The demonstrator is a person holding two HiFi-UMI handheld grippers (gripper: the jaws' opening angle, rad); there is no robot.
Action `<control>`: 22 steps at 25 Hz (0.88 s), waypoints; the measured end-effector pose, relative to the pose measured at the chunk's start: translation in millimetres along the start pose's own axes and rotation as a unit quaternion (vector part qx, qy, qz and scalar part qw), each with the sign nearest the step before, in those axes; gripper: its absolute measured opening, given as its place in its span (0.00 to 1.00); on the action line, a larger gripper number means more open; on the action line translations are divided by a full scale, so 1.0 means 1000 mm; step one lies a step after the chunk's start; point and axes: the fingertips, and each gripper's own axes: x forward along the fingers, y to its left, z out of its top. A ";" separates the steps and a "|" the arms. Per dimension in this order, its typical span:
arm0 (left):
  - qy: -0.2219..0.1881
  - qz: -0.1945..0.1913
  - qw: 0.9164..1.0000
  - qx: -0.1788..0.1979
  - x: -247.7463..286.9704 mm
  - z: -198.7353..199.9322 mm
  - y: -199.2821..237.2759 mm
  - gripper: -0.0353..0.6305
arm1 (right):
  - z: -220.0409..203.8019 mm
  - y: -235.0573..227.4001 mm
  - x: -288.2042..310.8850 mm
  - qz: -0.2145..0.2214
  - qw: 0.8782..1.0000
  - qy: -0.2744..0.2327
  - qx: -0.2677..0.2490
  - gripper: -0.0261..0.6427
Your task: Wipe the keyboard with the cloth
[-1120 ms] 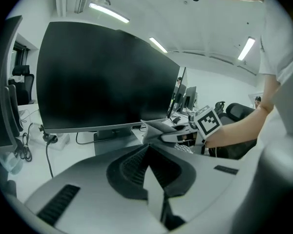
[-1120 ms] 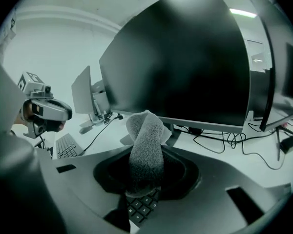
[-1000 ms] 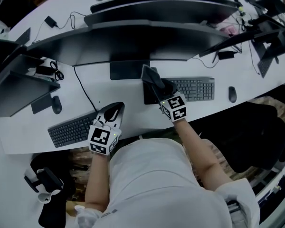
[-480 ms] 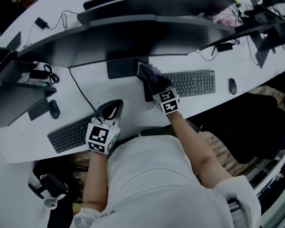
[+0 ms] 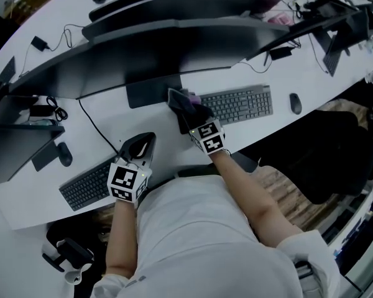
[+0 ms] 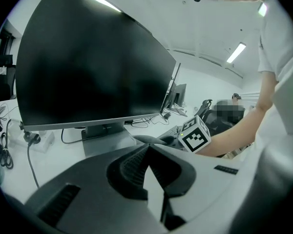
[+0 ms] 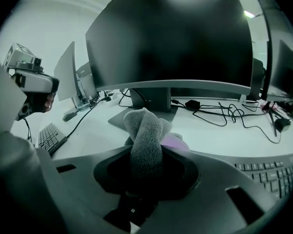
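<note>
A white tabletop [image 5: 149, 120] carries a wide dark monitor [image 5: 174, 42]. The keyboard [image 5: 239, 104] lies along the front edge. The left hand-held gripper [image 5: 144, 143] rests pressed together and empty. The right hand-held gripper [image 5: 191, 115] pinches the grey cloth [image 5: 181, 99], which seemingly touches the keyboard's left end.

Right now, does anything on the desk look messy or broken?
Nothing looks broken or spilled. Only the black cables lie in a loose tangle on the desk behind the keyboard.
</note>
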 end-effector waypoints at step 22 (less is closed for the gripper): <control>0.005 -0.020 1.000 0.022 0.015 0.001 -0.047 0.06 | -0.061 0.046 -0.051 0.048 0.998 0.025 -0.024 0.22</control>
